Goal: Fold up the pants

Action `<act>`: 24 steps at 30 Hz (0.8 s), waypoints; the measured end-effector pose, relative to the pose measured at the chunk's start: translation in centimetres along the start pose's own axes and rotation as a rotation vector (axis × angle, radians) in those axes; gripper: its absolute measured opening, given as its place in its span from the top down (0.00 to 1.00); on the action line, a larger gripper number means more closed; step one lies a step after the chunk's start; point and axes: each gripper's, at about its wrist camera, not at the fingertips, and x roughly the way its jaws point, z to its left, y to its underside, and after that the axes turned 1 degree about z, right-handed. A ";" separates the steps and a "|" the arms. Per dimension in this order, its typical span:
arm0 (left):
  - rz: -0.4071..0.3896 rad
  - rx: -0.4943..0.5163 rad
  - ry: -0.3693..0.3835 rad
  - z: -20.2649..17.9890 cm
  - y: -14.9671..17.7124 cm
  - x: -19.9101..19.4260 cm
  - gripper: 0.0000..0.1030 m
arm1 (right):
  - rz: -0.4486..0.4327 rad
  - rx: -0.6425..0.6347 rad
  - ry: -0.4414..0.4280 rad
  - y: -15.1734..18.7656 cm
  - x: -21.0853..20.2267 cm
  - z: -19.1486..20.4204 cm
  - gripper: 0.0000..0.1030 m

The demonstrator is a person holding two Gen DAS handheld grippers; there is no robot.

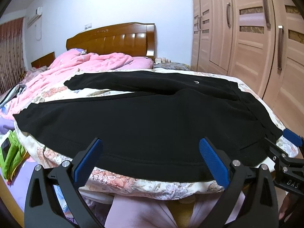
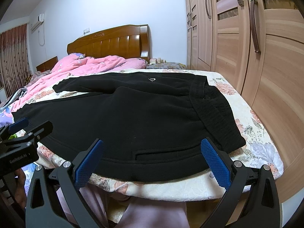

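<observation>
Both tongs stood wide open, nothing between their blue pads: left tongs (image 1: 150, 161), right tongs (image 2: 152, 161), side by side at the near bed edge. One pair of black pants (image 1: 142, 121) lay flat on the bed (image 1: 152, 187) directly ahead of both, its near hem just beyond the fingertips, untouched. Long axis ran crosswise to the tongs: waistband (image 2: 212, 106) ahead-right of the right tongs, two legs trailing toward the left tongs' side and splitting apart. Judgement: right nearer the waist, left nearer the cuffs. Beyond lay one pink quilt (image 1: 91, 62), then one headboard (image 2: 112, 43).
</observation>
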 end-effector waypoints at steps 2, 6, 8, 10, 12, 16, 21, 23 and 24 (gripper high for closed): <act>0.002 -0.021 -0.002 0.5 0.1 0.0 0.02 | 0.000 0.000 0.000 0.0 0.0 0.0 0.04; 0.010 -0.049 -0.003 1.1 0.1 0.1 0.02 | 0.001 0.002 0.000 0.0 0.0 0.0 0.04; 0.012 -0.056 -0.003 1.3 0.2 0.1 0.02 | 0.002 0.001 -0.001 0.0 0.0 0.0 0.04; 0.015 -0.061 -0.004 1.4 0.3 0.1 0.02 | 0.002 0.002 -0.001 0.1 0.0 0.1 0.04; 0.019 -0.065 -0.004 1.4 0.4 0.2 0.02 | 0.003 0.003 -0.002 0.3 0.0 0.1 0.04; 0.025 -0.072 -0.005 1.3 0.3 0.2 0.02 | 0.004 0.003 -0.003 0.3 0.0 0.1 0.04; 0.030 -0.080 -0.005 1.4 0.5 0.3 0.02 | 0.006 0.005 -0.005 0.6 0.0 0.3 0.04; 0.033 -0.083 -0.004 1.4 0.4 0.4 0.02 | 0.007 0.005 -0.006 0.7 0.1 0.3 0.04; 0.034 -0.085 -0.004 1.4 0.4 0.4 0.02 | 0.008 0.006 -0.007 0.8 0.1 0.3 0.04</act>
